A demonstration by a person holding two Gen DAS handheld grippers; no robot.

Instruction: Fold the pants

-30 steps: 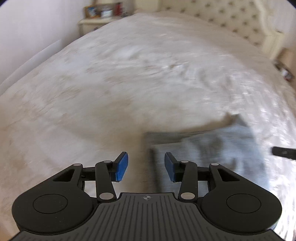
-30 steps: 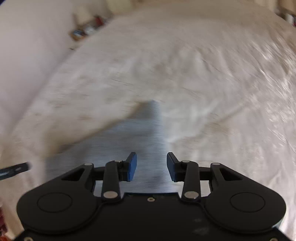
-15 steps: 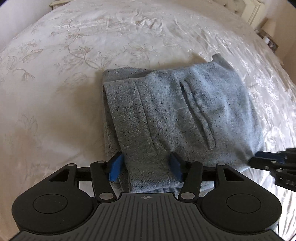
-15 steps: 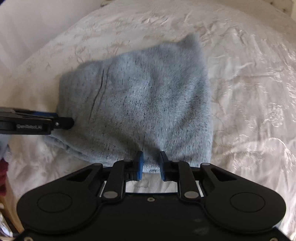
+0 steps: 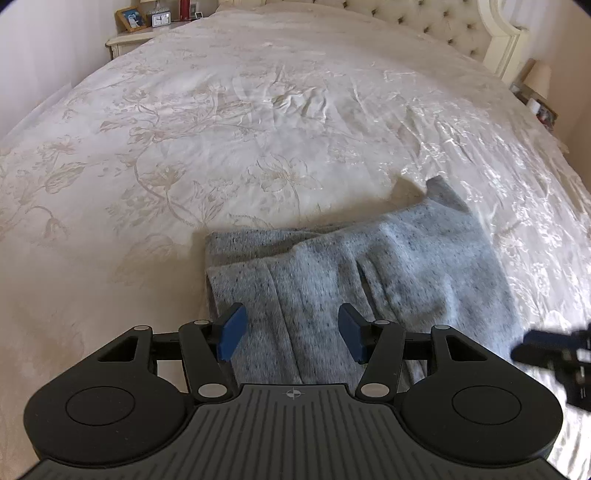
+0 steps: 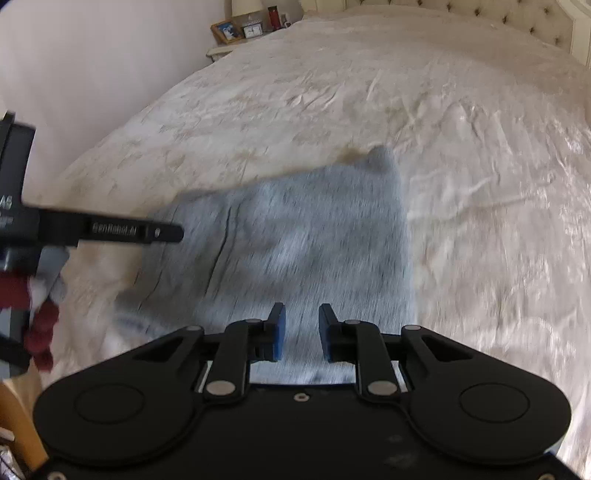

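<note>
The grey speckled pants (image 5: 369, 273) lie folded into a compact rectangle on the cream bedspread (image 5: 221, 129). They also show in the right wrist view (image 6: 295, 240), blurred. My left gripper (image 5: 291, 332) is open and empty, held just above the near edge of the pants. My right gripper (image 6: 302, 331) has its jaws partly open with a narrow gap, empty, above the near edge too. The right gripper shows at the right edge of the left wrist view (image 5: 554, 354). The left gripper's finger (image 6: 129, 232) reaches in from the left of the right wrist view.
A tufted headboard (image 5: 424, 22) stands at the far end of the bed. A nightstand (image 5: 136, 37) with a framed photo and clock is at the far left, and a lamp (image 5: 539, 79) at the far right. Dark red fabric (image 6: 37, 325) shows at the left edge.
Both grippers have pulled back and up from the pants. The left jaws have spread wider. The right jaws have opened slightly.
</note>
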